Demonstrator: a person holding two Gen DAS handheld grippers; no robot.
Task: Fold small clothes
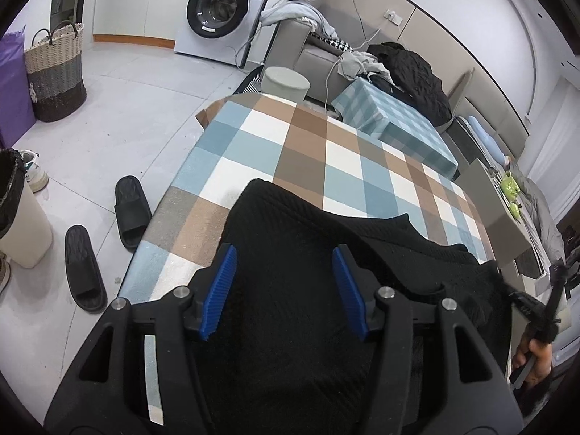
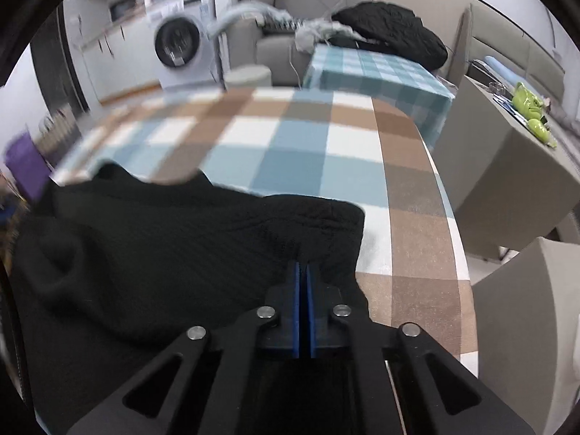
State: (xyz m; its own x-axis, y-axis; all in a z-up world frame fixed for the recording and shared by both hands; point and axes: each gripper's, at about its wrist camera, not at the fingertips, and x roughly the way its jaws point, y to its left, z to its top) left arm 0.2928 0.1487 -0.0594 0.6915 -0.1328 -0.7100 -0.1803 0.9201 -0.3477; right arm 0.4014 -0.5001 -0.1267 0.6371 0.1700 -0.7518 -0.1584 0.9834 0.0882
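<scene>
A black knitted garment [image 1: 319, 239] lies on the checked table cover [image 1: 290, 137], near the table's front edge. My left gripper [image 1: 284, 253] hovers over its middle, open, with the blue pads [image 1: 221, 290] wide apart and only cloth showing beneath them. In the right wrist view the garment [image 2: 174, 239] spreads to the left, with its right end bunched up. My right gripper [image 2: 302, 266] has its blue pads pressed together at that bunched right edge, and creases in the cloth run into the tips.
Left of the table, two black slippers [image 1: 108, 232] and a bin [image 1: 18, 217] stand on the floor, with a woven basket [image 1: 54, 72] and a washing machine [image 1: 224, 7] behind. A smaller checked table [image 2: 377, 69] and grey furniture [image 2: 507, 174] stand on the right. A hand [image 1: 536, 359] shows at the right.
</scene>
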